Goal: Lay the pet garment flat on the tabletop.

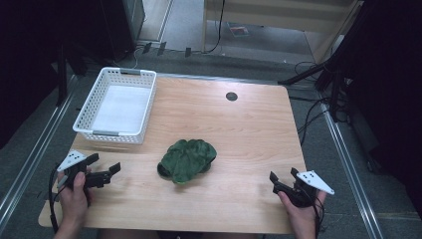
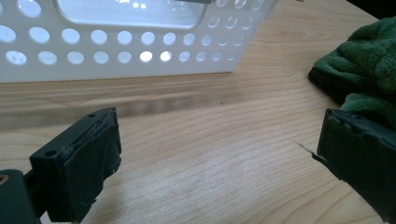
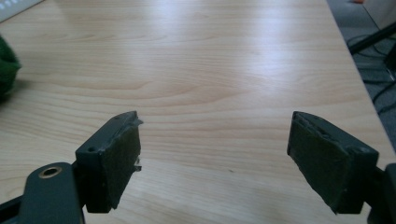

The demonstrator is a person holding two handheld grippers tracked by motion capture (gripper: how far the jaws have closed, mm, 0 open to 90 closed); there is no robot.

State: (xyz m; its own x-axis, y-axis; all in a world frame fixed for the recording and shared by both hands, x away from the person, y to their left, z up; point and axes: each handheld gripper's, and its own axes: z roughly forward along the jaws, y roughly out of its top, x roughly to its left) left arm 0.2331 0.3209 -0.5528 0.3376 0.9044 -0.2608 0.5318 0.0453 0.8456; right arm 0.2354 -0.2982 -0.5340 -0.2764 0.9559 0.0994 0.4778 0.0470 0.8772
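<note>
Hand-held grippers low, jaws apart — towel between

The cloth lies mid-table, the basket behind it to the left, a gripper at each near corner.

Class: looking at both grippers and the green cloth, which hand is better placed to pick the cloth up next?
Probably the left gripper: its open jaws point at the green cloth, which lies close by. The right gripper is farther off.
</note>
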